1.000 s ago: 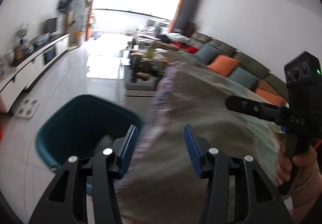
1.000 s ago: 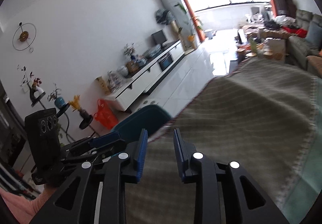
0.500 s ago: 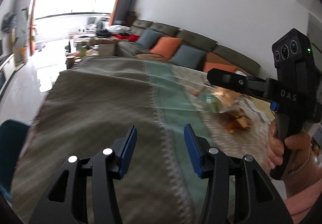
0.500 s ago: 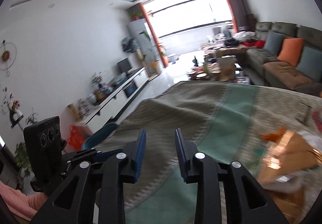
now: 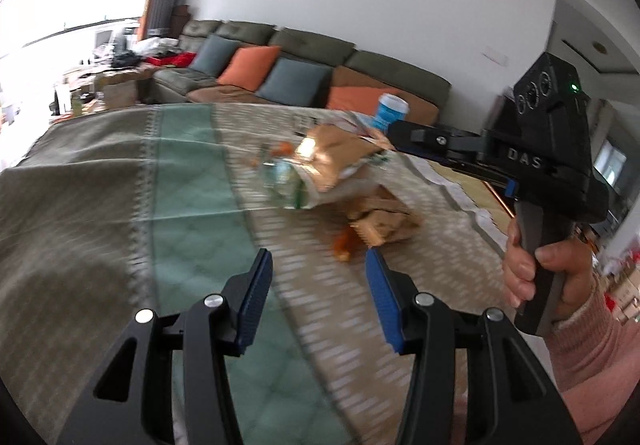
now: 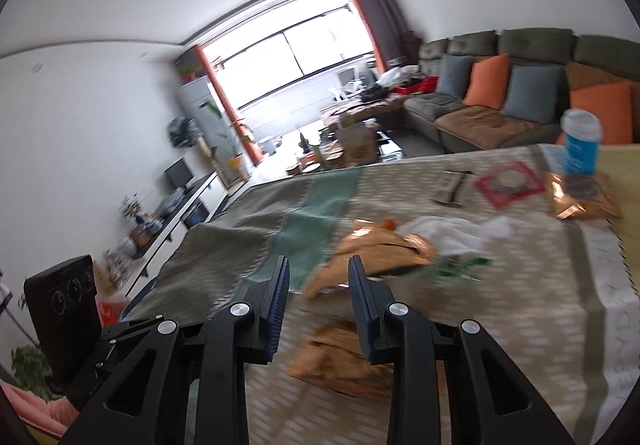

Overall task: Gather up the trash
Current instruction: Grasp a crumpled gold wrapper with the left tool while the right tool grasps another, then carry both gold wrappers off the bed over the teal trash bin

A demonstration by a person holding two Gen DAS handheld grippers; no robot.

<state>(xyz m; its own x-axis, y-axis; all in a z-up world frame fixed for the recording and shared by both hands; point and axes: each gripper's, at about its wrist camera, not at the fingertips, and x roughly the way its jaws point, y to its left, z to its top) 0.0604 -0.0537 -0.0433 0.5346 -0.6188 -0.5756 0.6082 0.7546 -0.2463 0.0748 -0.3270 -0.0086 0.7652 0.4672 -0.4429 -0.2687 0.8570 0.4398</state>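
Two grippers over a cloth-covered desk [image 5: 100,205], both empty. Left gripper [image 5: 318,269] with blue-padded jaws parted to a middling gap, nothing between them, above the cloth's teal stripe and pale patterned band. Right gripper [image 6: 318,277] with a narrower gap, likewise clamped on nothing; brown wrapper blurred beyond the gap, not touched by the pads. Seen from the left wrist, right gripper [image 5: 394,133] reaching in from the right side, held by a hand [image 5: 548,269] in a pink sleeve [image 5: 592,329].

Scattered trash on the far half of the desk, ahead of both grippers. Crumpled brown paper bag [image 5: 340,161] lying near the middle, shiny on one face, with a blurred clear wrapper [image 5: 280,181] just beside it. Closer in, a flattened brown cardboard scrap [image 5: 384,217] and a small orange piece [image 5: 344,247] touching or nearly touching its edge; too blurred to tell which. White crumpled tissue [image 6: 452,233] right of the brown bag in the right wrist view. Farther back, a red-edged flat packet [image 6: 508,185], a dark flat item [image 6: 452,187], and a shiny copper-coloured wrapper [image 6: 584,197] under a blue and white paper cup [image 6: 580,145], upright at the far edge.

Beyond the desk, a dark green sofa [image 5: 304,45] with orange and grey cushions.
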